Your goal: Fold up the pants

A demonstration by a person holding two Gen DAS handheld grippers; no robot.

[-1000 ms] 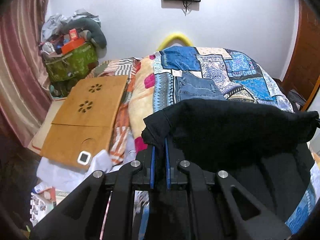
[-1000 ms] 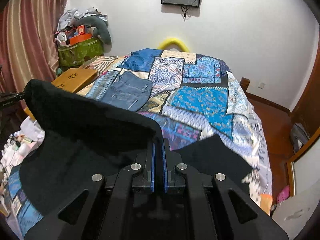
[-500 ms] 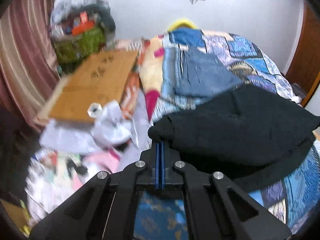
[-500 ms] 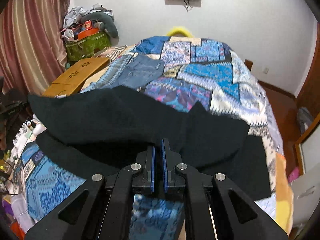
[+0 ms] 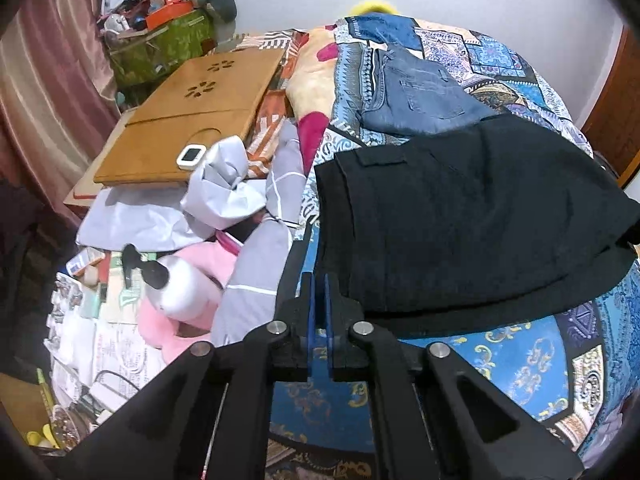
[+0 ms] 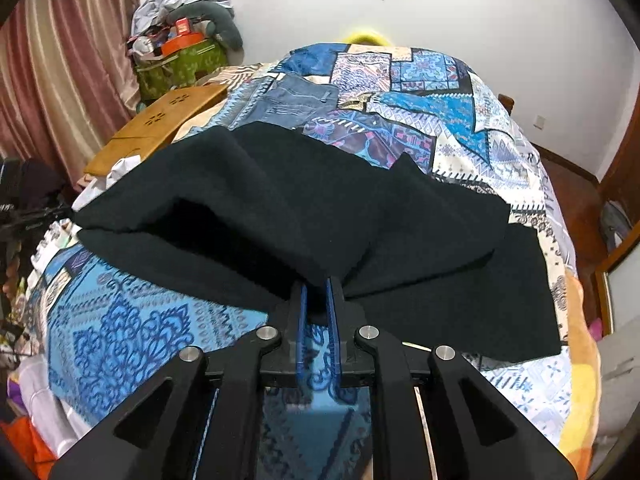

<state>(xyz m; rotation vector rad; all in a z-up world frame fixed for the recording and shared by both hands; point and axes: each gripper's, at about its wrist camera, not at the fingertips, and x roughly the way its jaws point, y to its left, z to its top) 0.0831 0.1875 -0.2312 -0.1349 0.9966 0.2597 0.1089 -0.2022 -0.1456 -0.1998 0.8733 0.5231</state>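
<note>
Black pants (image 5: pixel 472 216) lie folded over on a blue patchwork bedspread (image 5: pixel 500 364). In the left wrist view my left gripper (image 5: pixel 318 280) sits at the near left edge of the pants, its jaws nearly closed with a thin gap and nothing between them. In the right wrist view the pants (image 6: pixel 304 208) spread across the bed, and my right gripper (image 6: pixel 316 284) is at their near edge, jaws slightly apart, the cloth edge just at the tips.
Folded blue jeans (image 5: pixel 416 96) lie beyond the black pants on the bed. A wooden lap desk (image 5: pixel 192 108), grey cloth (image 5: pixel 224 200), a white pump bottle (image 5: pixel 180 284) and clutter sit left of the bed. The bed's right edge drops to a wooden floor (image 6: pixel 576 176).
Both grippers have lowered the raised black cloth onto the bed, laying the top layer flat. The left gripper has let go and drawn back; the right gripper's jaws have parted slightly.
</note>
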